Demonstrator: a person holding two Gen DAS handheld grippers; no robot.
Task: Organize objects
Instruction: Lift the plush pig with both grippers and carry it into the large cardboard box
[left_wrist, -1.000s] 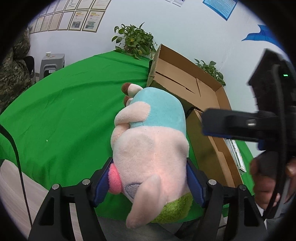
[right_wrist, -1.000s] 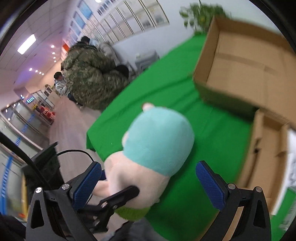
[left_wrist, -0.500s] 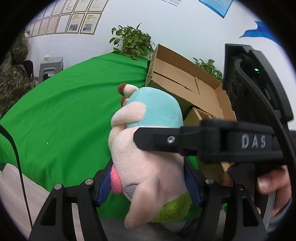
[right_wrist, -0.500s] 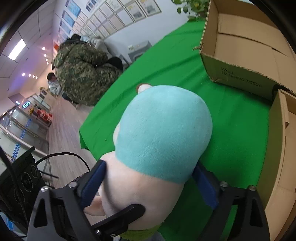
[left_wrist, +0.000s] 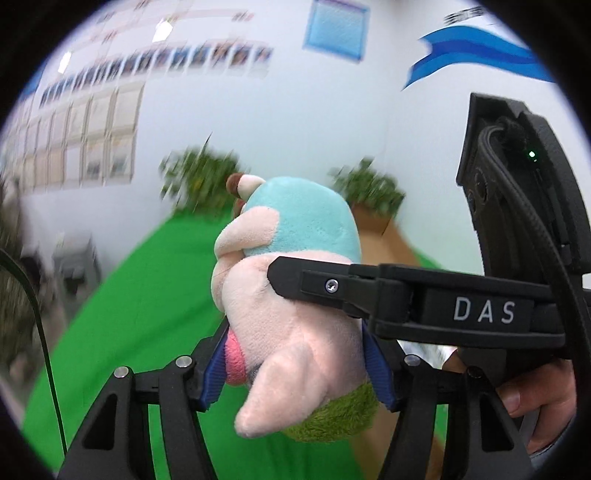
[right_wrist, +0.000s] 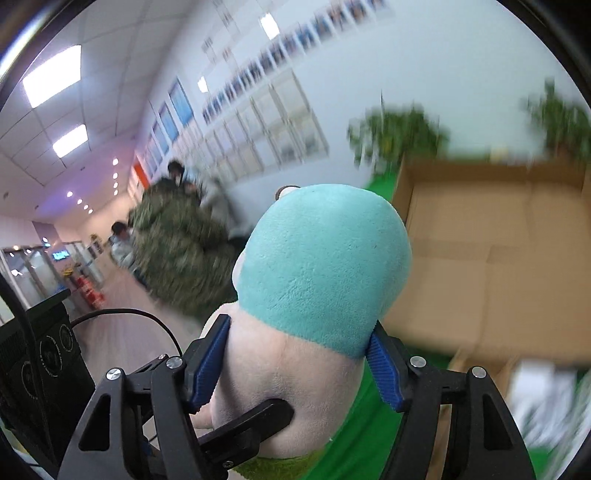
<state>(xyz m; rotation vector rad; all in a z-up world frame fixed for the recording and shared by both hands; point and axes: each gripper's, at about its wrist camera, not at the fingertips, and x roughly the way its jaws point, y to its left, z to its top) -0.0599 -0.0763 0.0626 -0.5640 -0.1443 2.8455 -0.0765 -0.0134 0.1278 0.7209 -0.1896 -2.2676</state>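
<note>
Plush toy, pink body with a teal cap and a green base, held in the air above the green-covered desk, gripped by both tools at once. Left tool: blue pads pressed into the pink lower body from either side, fabric bulging between them; it is pinching the toy. Right tool: its blue pads clamp the toy where the teal cap meets the pink body, also pinching it. In the left wrist view one black finger of the right tool, marked "DAS", lies across the toy's middle from the right, touching the pink fabric. The person's right hand shows at the lower right of that view, wrapped around the handle. In the right wrist view a black finger of the left tool crosses the near underside of the toy.

Cardboard box, open, sits on the desk to the right of and beyond the toy; its inside reads as bare brown panels, though the frame is blurred. Potted plants stand at the far edge of the desk against the white wall. Rows of framed sheets hang on the wall, far left. Someone in a camouflage coat is at the left, past the desk. Background smeared throughout.
</note>
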